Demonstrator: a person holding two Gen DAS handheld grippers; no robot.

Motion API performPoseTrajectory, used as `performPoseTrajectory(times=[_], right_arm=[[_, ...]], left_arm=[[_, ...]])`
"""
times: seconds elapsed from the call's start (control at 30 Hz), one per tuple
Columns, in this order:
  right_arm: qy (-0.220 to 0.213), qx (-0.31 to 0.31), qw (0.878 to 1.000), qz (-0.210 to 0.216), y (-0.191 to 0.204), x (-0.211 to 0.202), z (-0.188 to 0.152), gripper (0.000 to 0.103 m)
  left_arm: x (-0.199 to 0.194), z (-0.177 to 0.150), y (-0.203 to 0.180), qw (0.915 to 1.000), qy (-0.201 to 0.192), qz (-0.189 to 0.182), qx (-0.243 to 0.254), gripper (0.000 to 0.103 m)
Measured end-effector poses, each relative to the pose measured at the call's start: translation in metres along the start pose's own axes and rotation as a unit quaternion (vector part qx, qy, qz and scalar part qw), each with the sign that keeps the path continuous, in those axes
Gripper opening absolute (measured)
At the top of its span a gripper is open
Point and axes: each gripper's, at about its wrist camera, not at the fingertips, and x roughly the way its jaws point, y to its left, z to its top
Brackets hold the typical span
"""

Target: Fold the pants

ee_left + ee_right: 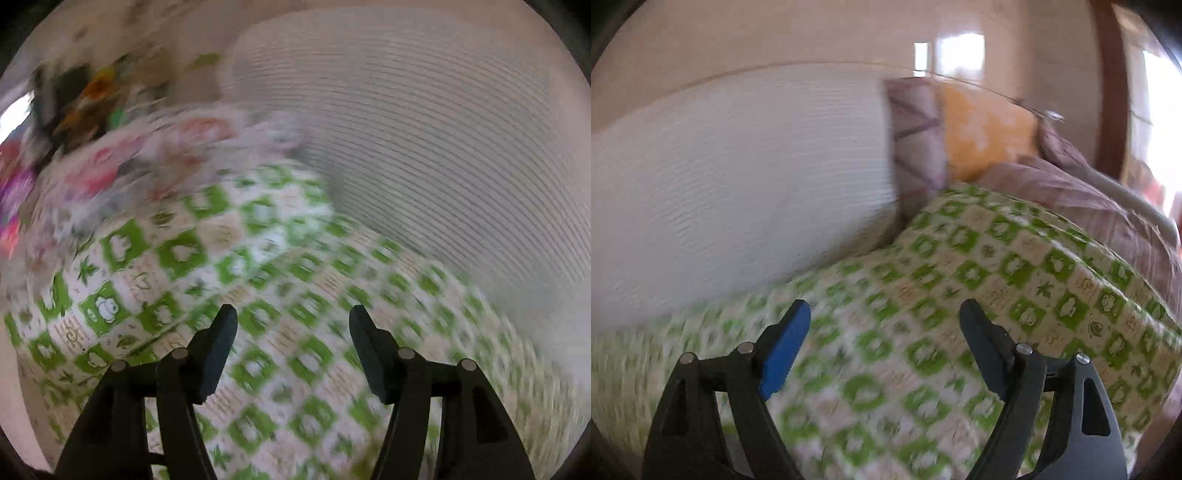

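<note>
Both views are blurred by motion. In the left wrist view a heap of pale cloth with red and pink prints [155,162] lies at the far left of the bed; I cannot tell whether it is the pants. My left gripper [291,314] is open and empty above the green-and-white checked bedspread [258,258]. My right gripper [886,308] is open and empty above the same bedspread [942,295]. No pants show in the right wrist view.
A white ribbed headboard or cushion [424,129] runs along the far side of the bed and shows in the right wrist view [738,166]. A patterned pillow [916,140], an orange pillow [986,129] and a mauve quilt [1089,206] lie at the right. Dark clutter [74,99] is far left.
</note>
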Motion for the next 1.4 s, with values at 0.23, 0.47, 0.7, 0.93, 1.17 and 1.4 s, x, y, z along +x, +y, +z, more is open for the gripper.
performPoseTrajectory(times=[0.23,0.47,0.7,0.93,1.17,1.4], right_arm=[[-0.034,-0.080,0.986,-0.139,0.037,0.043,-0.018,0.090],[-0.017,-0.165,0.973,-0.159,0.079,0.102,-0.035,0.089],[-0.102,-0.047,0.980,-0.164,0.044,0.095,0.016,0.088],[-0.026,-0.116,0.993,-0.010,0.038,0.039,0.022,0.087],[-0.007,-0.197,0.942,0.270,0.071,-0.175,-0.063,0.103],[0.036,-0.235,0.916,0.323,0.067,-0.258,-0.128,0.103]], left_arm=[[-0.009,-0.024,-0.075,0.9823,-0.091,0.035,0.160,0.075],[0.092,-0.054,-0.132,0.9532,-0.010,0.118,0.278,0.072],[0.085,-0.044,-0.112,0.9616,-0.087,0.173,0.195,0.041],[0.045,-0.005,-0.044,0.9921,-0.013,0.069,0.104,0.040],[-0.165,-0.089,-0.050,0.9726,-0.051,-0.114,0.196,0.069],[-0.270,-0.159,-0.045,0.9635,-0.075,-0.129,0.222,0.081]])
